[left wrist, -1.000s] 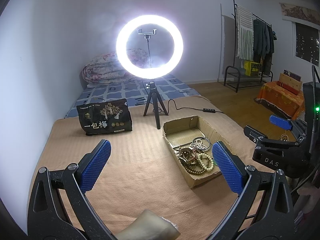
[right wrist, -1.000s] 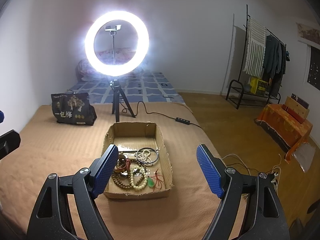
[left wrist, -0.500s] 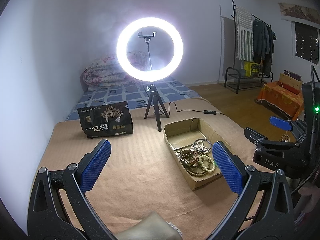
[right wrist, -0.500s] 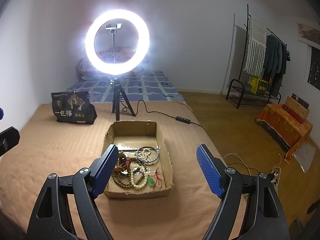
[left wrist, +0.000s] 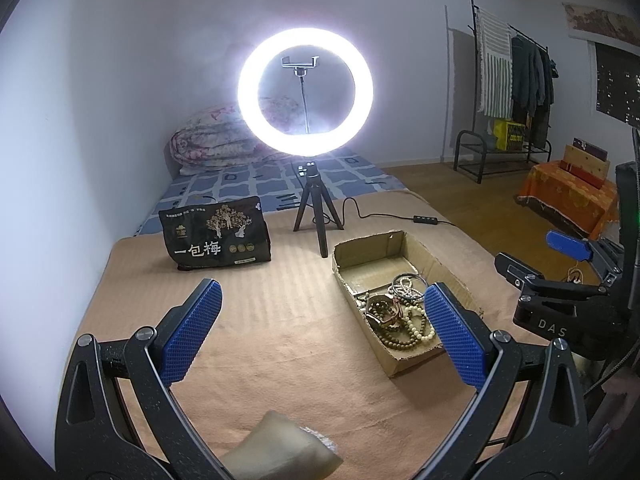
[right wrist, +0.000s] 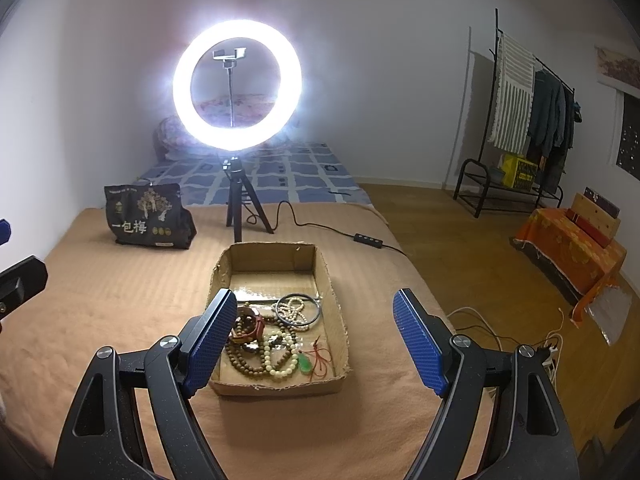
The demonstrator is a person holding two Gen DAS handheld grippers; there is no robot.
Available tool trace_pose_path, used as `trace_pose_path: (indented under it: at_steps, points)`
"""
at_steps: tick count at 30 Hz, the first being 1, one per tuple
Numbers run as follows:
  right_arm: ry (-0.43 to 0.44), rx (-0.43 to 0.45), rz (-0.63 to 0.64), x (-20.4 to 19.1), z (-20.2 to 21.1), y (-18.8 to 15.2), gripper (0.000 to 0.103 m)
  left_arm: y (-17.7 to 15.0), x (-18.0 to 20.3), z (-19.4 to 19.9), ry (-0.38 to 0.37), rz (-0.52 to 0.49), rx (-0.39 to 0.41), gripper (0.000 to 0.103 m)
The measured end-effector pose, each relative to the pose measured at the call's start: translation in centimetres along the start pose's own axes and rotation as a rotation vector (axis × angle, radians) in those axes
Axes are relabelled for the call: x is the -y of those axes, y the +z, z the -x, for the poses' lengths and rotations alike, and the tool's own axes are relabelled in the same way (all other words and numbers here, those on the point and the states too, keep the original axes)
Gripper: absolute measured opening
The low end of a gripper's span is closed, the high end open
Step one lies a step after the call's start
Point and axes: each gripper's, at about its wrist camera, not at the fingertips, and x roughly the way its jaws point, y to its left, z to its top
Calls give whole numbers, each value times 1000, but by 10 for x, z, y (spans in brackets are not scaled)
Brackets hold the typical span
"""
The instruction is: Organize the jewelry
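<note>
tangled bead bracelets [right wrist: 267, 346] and green pendant [right wrist: 306, 365] heaped in near end of open cardboard box [right wrist: 335, 312]

The left gripper [left wrist: 320, 328] has lifted and drawn back slightly. The cardboard box [left wrist: 400, 360] now appears a little farther away.

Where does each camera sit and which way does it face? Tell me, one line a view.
Left wrist: on the left gripper, facing across the bed to the ring light; its open fingers show, and the right gripper at right.
Right wrist: on the right gripper, facing the cardboard box of jewelry; open fingers show.
Shared: box, light, black bag.
</note>
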Motion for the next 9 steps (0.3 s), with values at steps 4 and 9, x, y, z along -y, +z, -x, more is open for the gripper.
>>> trace_pose_path:
  at_steps: [4,9]
  points:
    - [-3,2,-1,-1,0,0,80,-1,-3,-1,-11,6,2,103]
    - [-4,2,-1,-2,-2,0,80,-2,-7,-4,-14,11,2,103]
